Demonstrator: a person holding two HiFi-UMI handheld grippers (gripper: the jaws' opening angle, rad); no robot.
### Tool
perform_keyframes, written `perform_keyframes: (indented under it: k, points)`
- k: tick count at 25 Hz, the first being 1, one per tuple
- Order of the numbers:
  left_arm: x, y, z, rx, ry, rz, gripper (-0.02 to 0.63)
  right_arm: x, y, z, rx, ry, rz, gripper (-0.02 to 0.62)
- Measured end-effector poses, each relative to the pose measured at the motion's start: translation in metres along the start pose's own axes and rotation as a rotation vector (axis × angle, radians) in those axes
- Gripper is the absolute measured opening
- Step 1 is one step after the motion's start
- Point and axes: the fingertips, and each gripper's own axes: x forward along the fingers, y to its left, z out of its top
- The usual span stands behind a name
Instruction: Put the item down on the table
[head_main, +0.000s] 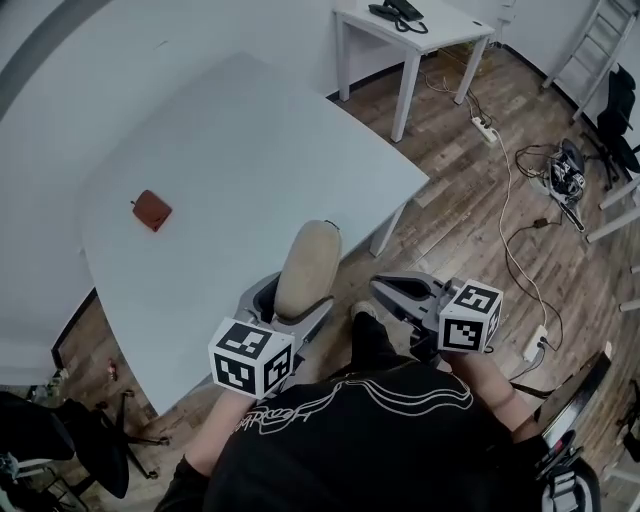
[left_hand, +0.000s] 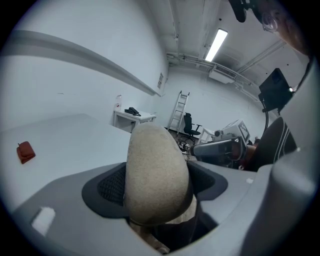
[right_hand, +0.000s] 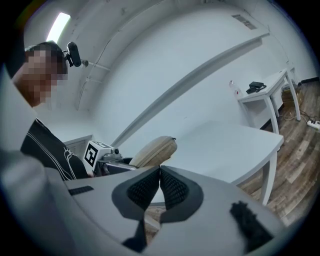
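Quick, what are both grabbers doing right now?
Left gripper: shut on the beige pouch.
Right gripper: shut, holding nothing.

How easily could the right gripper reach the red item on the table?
Probably not: the red item lies far left on the table, past the left gripper and its beige pouch, and the right gripper's jaws are shut.

The case (head_main: 308, 265) stands upright between the jaws of the left gripper (head_main: 295, 300), over the tabletop's (head_main: 250, 130) near edge. The right gripper (head_main: 400, 292) is just right of it, above the floor (head_main: 470, 200). A wallet (head_main: 152, 210) lies on the tabletop, well left. A side table (head_main: 440, 30) stands behind, right
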Motion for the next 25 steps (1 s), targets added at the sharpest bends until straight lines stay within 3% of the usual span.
perform_keyframes:
  k: [11,17,22,25]
  points:
    - [0.13,0.071,0.088,-0.066,0.043,0.02,0.377,0.04,-0.14,0.091,0.017,0.058,0.001,0.009]
    - [0.149,0.093,0.075,-0.046,0.06,0.092,0.377,0.041,-0.153,0.087,0.027,0.07,0.009,0.009]
    - [0.178,0.123,0.042,0.057,0.144,0.214,0.377,0.043,-0.163,0.073,0.05,0.1,0.023,0.009]
    - [0.194,0.134,0.024,0.096,0.201,0.242,0.379,0.045,-0.167,0.067,0.06,0.118,0.028,0.009]
